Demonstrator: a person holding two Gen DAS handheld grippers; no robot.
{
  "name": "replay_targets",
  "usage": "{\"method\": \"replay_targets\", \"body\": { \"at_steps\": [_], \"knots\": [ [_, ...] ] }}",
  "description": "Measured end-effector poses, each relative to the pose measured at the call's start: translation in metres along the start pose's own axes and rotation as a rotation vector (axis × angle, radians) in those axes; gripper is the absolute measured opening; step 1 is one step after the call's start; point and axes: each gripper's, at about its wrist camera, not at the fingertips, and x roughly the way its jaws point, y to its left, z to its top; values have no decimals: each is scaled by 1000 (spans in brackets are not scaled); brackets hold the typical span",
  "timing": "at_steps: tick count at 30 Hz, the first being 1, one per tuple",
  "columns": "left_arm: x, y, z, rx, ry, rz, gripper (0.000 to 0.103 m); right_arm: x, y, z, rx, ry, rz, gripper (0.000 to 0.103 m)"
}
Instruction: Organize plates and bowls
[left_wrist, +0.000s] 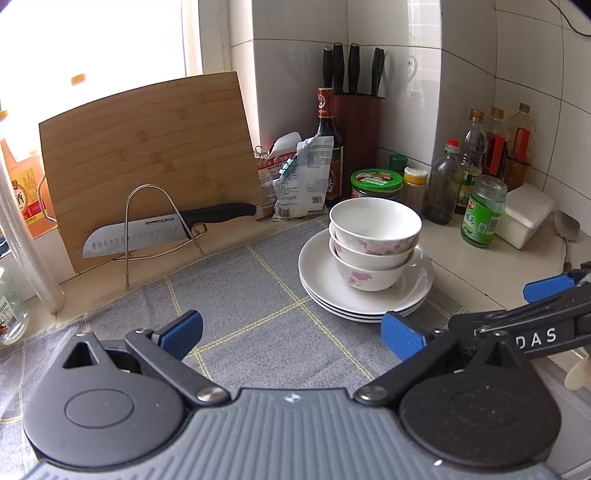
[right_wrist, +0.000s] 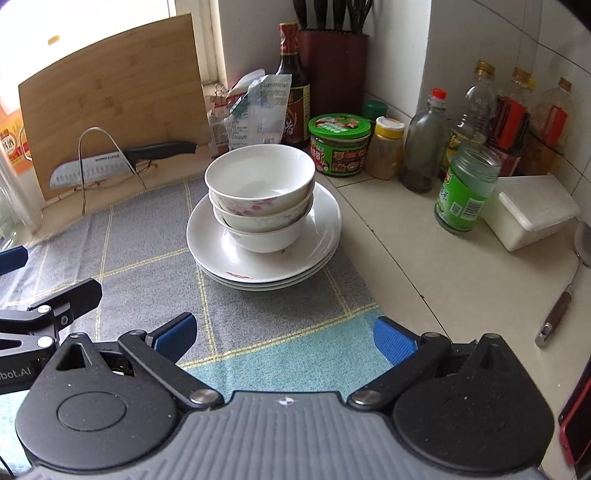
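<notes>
Three bowls (right_wrist: 259, 192) nested, on three stacked plates (right_wrist: 264, 251), at right edge of grey cloth (right_wrist: 147, 266). One knife (right_wrist: 122, 158) on wire rack. One cutting board (right_wrist: 110, 92). Four knife handles (left_wrist: 352, 68) in block. One spoon (right_wrist: 569, 291).

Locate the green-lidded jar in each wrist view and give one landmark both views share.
Left wrist: green-lidded jar right of centre, upper half, just behind the bowls.
Right wrist: jar right of centre, upper third, behind and to the right of the bowls.
Shared landmark: dark sauce bottle, standing just to the left of the jar and behind it in both views.
</notes>
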Motion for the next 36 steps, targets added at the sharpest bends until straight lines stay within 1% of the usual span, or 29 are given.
{"method": "replay_targets", "body": {
  "at_steps": [16, 36],
  "knots": [
    [-16, 2, 2, -25, -22, 1, 102, -18, 7, -2, -7, -53, -12, 103],
    [-20, -3, 3, -26, -21, 2, 102, -23, 3, -2, -10, -65, -26, 103]
  ]
}}
